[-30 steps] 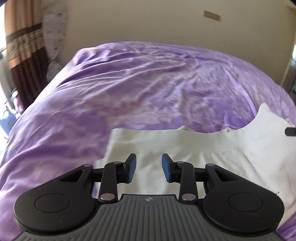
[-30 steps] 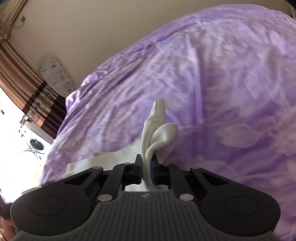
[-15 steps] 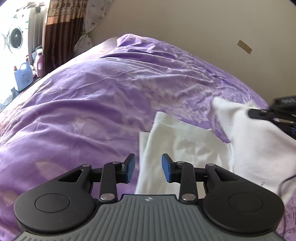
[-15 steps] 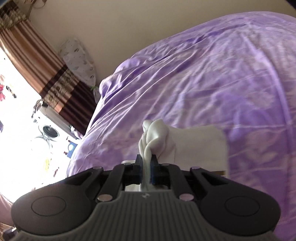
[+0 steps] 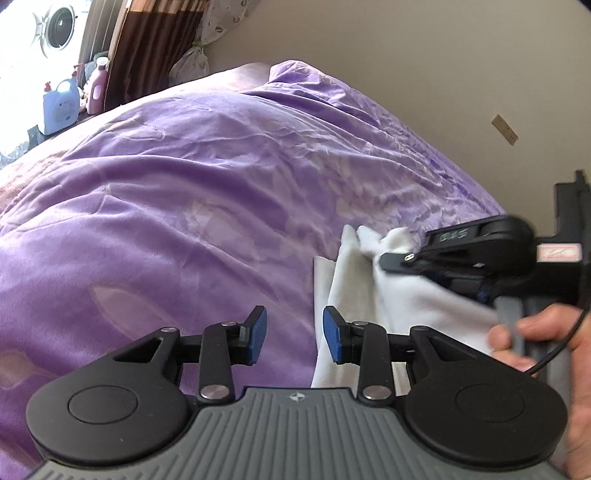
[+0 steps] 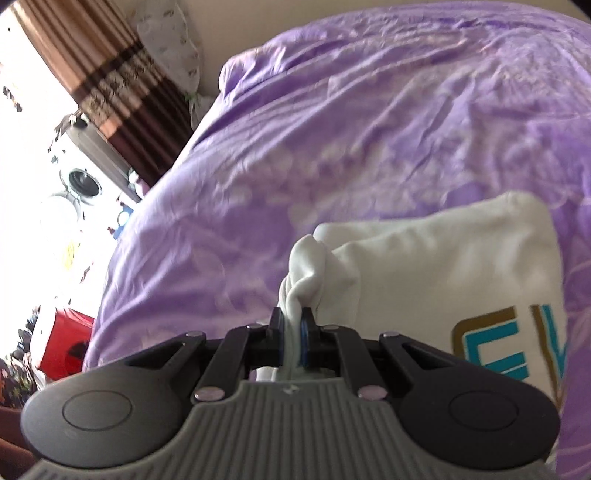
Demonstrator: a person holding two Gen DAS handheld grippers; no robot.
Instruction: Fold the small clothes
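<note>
A small white shirt (image 6: 461, 266) with a gold and teal print lies on the purple bed cover (image 6: 369, 129). My right gripper (image 6: 293, 325) is shut on a bunched edge of the shirt, drawn over the rest of the cloth. In the left wrist view the same white shirt (image 5: 351, 280) lies at the right, with the right gripper (image 5: 391, 260) pinching it from the right and a hand (image 5: 535, 339) holding that tool. My left gripper (image 5: 293, 332) hovers open over the bed cover (image 5: 184, 221), just left of the shirt's edge, with nothing between its blue pads.
A beige wall runs behind the bed. At the far left stand a brown striped curtain (image 5: 147, 48), a washing machine (image 5: 55, 26) and detergent bottles (image 5: 61, 105). A red box (image 6: 66, 347) sits beside the bed at lower left in the right wrist view.
My right gripper has carried the shirt's pinched edge leftward across the garment, folding it over. My left gripper has slid left off the shirt and rolled; it now hangs over bare bed cover.
</note>
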